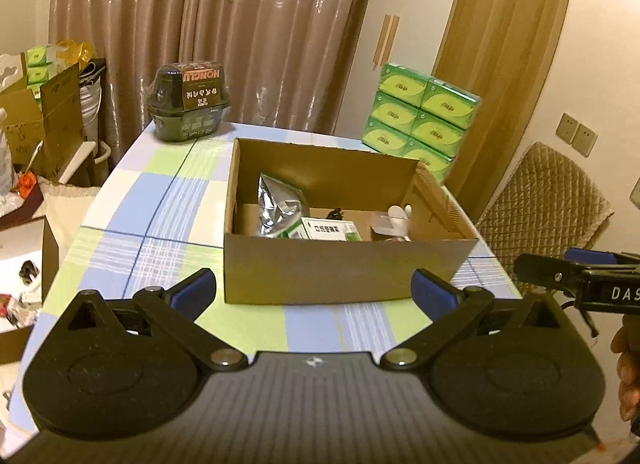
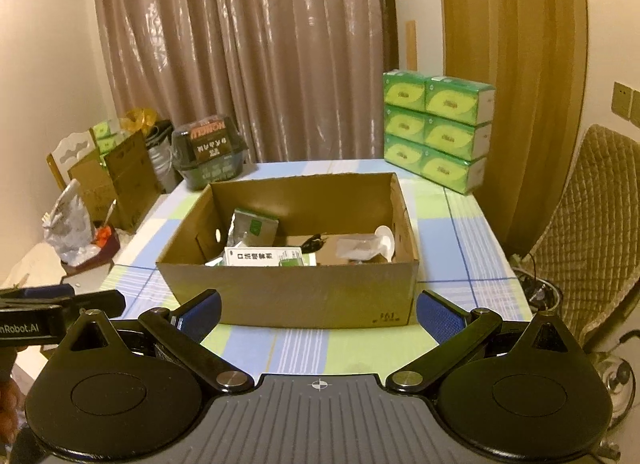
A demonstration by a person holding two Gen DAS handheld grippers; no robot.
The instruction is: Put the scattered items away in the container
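An open cardboard box (image 1: 344,272) (image 2: 292,296) stands on the checked tablecloth. Inside lie a silver foil pouch (image 1: 278,205) (image 2: 252,227), a white and green medicine carton (image 1: 330,229) (image 2: 264,256), a small black item (image 1: 335,214) (image 2: 314,240), and a clear plastic piece with a white cap (image 1: 390,219) (image 2: 366,248). My left gripper (image 1: 314,294) is open and empty, in front of the box's near wall. My right gripper (image 2: 318,314) is open and empty, also just before the near wall. The right gripper also shows at the right edge of the left wrist view (image 1: 576,276).
A dark wrapped tub (image 1: 188,95) (image 2: 210,151) sits at the table's far left corner. Stacked green tissue packs (image 1: 420,119) (image 2: 436,127) stand at the far right. A padded chair (image 1: 540,199) (image 2: 592,232) is to the right. Cardboard boxes and clutter (image 1: 36,123) (image 2: 116,179) stand left of the table.
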